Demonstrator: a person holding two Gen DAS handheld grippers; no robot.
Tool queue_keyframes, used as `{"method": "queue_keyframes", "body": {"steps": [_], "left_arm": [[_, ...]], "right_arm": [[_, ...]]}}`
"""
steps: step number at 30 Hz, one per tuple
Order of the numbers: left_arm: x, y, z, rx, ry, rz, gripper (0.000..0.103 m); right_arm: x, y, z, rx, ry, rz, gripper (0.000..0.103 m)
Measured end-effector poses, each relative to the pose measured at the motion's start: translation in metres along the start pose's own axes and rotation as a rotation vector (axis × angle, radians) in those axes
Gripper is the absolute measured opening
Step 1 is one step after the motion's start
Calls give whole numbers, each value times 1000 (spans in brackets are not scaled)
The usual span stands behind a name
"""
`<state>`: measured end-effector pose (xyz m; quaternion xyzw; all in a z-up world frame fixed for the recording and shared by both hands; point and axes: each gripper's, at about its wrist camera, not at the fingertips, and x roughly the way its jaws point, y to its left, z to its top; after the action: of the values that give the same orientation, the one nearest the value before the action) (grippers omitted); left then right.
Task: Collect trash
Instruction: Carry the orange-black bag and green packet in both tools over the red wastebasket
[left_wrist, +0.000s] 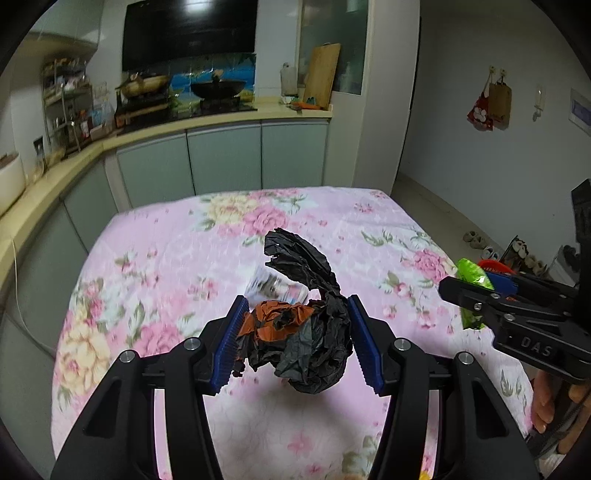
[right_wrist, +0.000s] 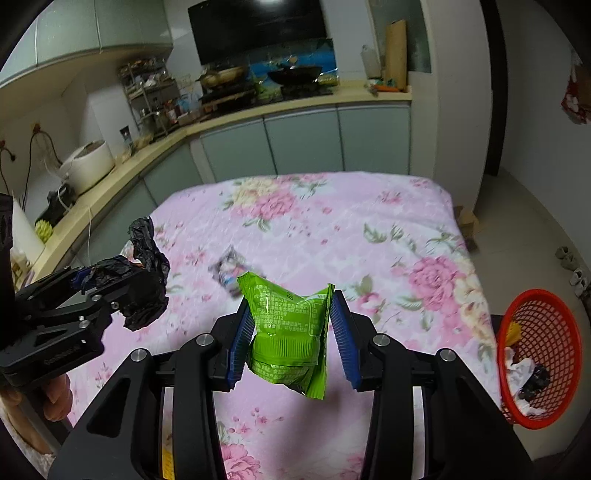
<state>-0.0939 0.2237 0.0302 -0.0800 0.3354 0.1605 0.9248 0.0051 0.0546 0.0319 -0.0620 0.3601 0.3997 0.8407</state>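
Above a desk (left_wrist: 207, 258) draped in pink floral cloth: left gripper (left_wrist: 299, 341), closed partway on a crumpled black plastic bag (left_wrist: 310, 332) with an orange patch, blue ribbed pads (left_wrist: 231, 345) pressed against both sides of the wad, one loose flap sticking upward. At far right of the same view, right gripper (left_wrist: 476, 295), seen side-on, clamped on a green snack wrapper (left_wrist: 471, 275).

From the right wrist camera: right gripper (right_wrist: 291, 332), likewise narrowed around the green snack wrapper (right_wrist: 288, 332), held upright between blue pads (right_wrist: 242, 338), lower corner hanging free below. To the left, left gripper (right_wrist: 122, 284) with the black plastic bag (right_wrist: 146, 288) raised clear of the cloth. On the desk (right_wrist: 369, 236) between and beyond both, a small blurred printed packet (right_wrist: 231, 267), lying flat and untouched. Off the desk's right edge, a red mesh basket (right_wrist: 535, 306) holding white crumpled paper, a dark scrap and something yellow. Behind, kitchen cabinets (right_wrist: 306, 140), a wok on the stove (right_wrist: 295, 74).
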Motion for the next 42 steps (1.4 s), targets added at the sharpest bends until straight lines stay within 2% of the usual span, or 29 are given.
{"method": "queue_keyframes", "body": {"steps": [8,16,26,42], "left_arm": [[8,-23,25,50,-14,-1,53],[22,-57,44,118,-12,-38,53],[44,-112,65,199,7,-135,53],[80,-230,77,342,82,-319,53]], "right_arm": [[-34,-21,17,36,-92,-39,40],[-56,-52,22,101,-151,-96,40],[-90,-99,20,194,-214,-179,40],[-127,-187,-11,402,-234,-346,40]]}}
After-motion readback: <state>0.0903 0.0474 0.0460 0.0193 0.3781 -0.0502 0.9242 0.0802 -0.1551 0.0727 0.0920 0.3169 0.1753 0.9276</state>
